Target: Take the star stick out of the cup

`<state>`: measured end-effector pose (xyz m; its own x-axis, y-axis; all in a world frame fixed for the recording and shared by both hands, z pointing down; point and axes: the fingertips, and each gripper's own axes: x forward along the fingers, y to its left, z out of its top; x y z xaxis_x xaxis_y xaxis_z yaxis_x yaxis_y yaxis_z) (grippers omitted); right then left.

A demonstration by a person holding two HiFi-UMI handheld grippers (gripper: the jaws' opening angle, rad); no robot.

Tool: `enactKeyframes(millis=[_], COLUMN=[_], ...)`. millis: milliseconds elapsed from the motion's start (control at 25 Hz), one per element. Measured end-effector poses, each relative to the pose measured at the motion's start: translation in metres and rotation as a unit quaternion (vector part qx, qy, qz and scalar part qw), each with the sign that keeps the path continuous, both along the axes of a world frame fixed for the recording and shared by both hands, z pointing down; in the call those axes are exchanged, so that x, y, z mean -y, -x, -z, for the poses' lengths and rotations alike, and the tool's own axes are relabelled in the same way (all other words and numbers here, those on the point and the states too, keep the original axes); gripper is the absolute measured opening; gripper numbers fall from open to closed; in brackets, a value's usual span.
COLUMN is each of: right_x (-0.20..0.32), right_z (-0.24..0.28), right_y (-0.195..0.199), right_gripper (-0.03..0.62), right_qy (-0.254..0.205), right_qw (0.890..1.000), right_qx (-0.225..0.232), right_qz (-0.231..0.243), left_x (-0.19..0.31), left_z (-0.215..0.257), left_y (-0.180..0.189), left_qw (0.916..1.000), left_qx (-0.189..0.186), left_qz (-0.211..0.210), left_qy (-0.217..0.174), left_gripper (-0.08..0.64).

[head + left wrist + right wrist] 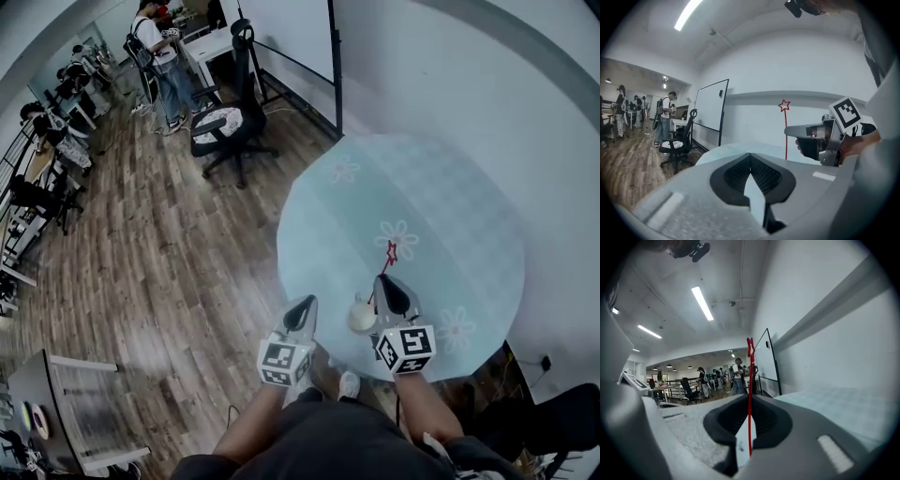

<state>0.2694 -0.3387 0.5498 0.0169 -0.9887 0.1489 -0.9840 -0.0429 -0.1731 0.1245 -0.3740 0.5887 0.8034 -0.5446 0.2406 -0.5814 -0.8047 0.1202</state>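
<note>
Lifting the star stick (750, 380) clear, I'd draw my right gripper (387, 280), clenched on its shaft, straight up from the cup (362, 315) just beside its left, with my left gripper (307, 302) closed empty alongside.

Looked like an open-plan office, maybe a lab floor. Wood-plank floor (159, 244), white walls, strip ceiling lights (702, 303). Far left: black swivel chair (225, 127), white desk (208, 45), whiteboard (710, 111) on a stand by the wall. Spotted people (161, 54) standing far off among more desks and chairs. Black gear on stands (47, 122) lined along the far left. Round flower-print table (487, 187) at near right.
</note>
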Motion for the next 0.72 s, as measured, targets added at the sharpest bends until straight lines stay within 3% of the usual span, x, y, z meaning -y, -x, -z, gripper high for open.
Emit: enactKeyframes(millis=[320,720], right_x=[0.007,-0.001], right_z=[0.096,0.135], right_y=[0.009,0.022], right_gripper=[0.020,0.020], right_qy=[-0.092,-0.127], right_qw=[0.995,0.991], right_qx=[-0.033,-0.050], right_qz=[0.011,0.010], left_x=[0.029,0.021], left_z=[0.074,0.116], left_y=[-0.001,0.001], left_qw=[0.9967,0.9922], left_qx=[-0.052,-0.069], left_qz=[0.008,-0.009], left_qy=[-0.063,-0.103], left_gripper=[0.005,0.005])
